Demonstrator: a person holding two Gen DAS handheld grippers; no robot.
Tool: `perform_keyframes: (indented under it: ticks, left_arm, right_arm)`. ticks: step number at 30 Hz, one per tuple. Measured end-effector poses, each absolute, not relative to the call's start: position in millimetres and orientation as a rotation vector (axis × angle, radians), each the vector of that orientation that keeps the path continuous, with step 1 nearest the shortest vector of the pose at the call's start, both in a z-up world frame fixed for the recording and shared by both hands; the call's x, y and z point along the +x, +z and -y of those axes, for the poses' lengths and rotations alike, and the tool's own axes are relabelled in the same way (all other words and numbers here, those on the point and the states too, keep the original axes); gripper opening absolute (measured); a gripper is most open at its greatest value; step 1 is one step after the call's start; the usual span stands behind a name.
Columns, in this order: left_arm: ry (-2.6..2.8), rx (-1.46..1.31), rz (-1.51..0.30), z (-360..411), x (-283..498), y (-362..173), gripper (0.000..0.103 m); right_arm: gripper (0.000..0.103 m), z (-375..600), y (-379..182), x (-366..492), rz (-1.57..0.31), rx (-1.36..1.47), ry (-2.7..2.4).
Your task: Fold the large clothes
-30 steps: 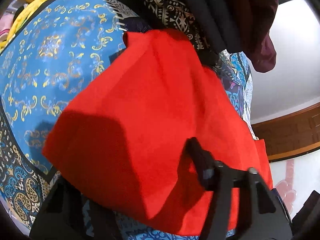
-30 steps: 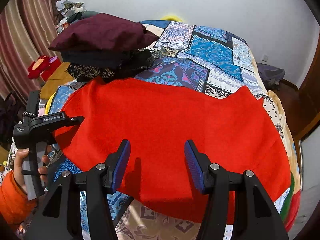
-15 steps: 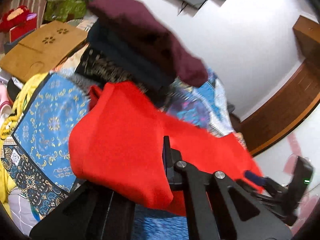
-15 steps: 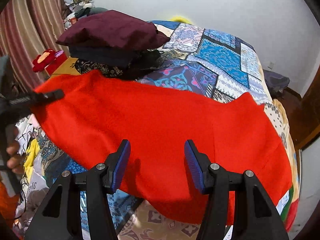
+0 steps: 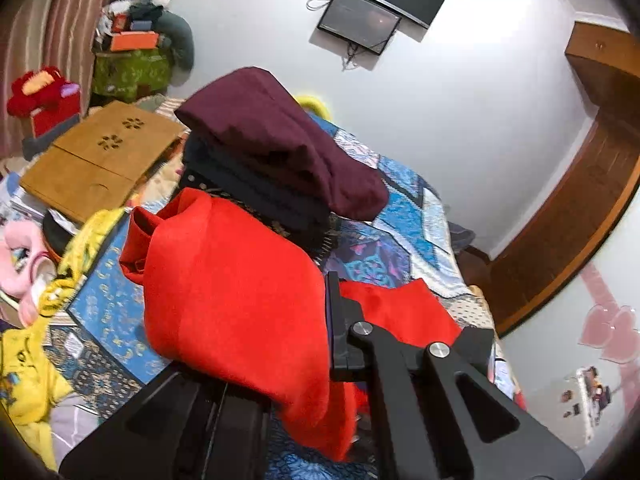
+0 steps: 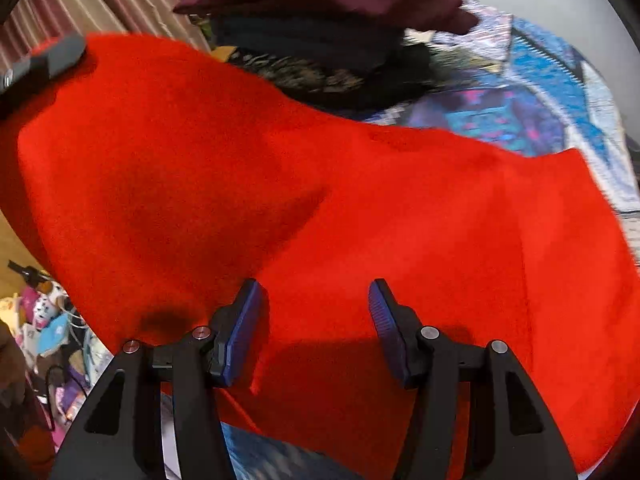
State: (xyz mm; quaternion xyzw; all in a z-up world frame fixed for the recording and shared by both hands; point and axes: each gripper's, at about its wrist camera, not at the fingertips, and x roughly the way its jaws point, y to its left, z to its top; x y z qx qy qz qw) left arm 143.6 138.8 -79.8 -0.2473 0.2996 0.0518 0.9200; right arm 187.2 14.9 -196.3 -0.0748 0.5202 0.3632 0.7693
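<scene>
A large red garment point(image 6: 320, 200) lies across the patterned bedspread point(image 6: 560, 92). My left gripper point(image 5: 304, 344) is shut on the red garment's point(image 5: 232, 292) left end and holds it lifted above the bed; the cloth drapes over and hides the left finger. That gripper shows at the upper left of the right wrist view point(image 6: 48, 64). My right gripper point(image 6: 316, 320) is open with its blue pads point(image 6: 240, 328) just above the garment's near edge, holding nothing.
A stack of folded clothes, maroon on top point(image 5: 280, 140), sits on the bed beyond the garment. A wooden board point(image 5: 100, 160), yellow cloth point(image 5: 32, 380) and toys clutter the floor to the left. A wardrobe point(image 5: 592, 200) stands at the right.
My left gripper has risen with the red garment's left end, pulling that side up off the bed. My right gripper has moved forward and closer over the garment, still open.
</scene>
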Motion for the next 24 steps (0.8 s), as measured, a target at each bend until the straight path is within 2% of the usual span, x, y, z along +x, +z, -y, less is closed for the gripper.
perform_keyframes:
  ticks: [7, 13, 18, 22, 24]
  left_arm:
    - [0.068, -0.461, -0.595, -117, 162, -57, 0.003]
    - [-0.095, -0.352, -0.611, -38, 217, -43, 0.003]
    - [-0.265, -0.294, -0.765, 51, 263, -82, 0.003]
    - [-0.367, -0.221, -1.008, 105, 280, -147, 0.004]
    - [-0.402, -0.167, -1.113, 122, 277, -176, 0.015]
  right_arm:
    - [0.052, -4, -184, 198, -1.162, -0.054, 0.861]
    - [0.052, 94, -140, 206, -1.001, 0.038, 0.651]
    - [0.053, 180, -119, 206, -0.915, 0.059, 0.4]
    - [0.053, 226, -123, 202, -0.938, 0.079, 0.271]
    - [0.053, 238, -127, 198, -0.952, 0.081, 0.242]
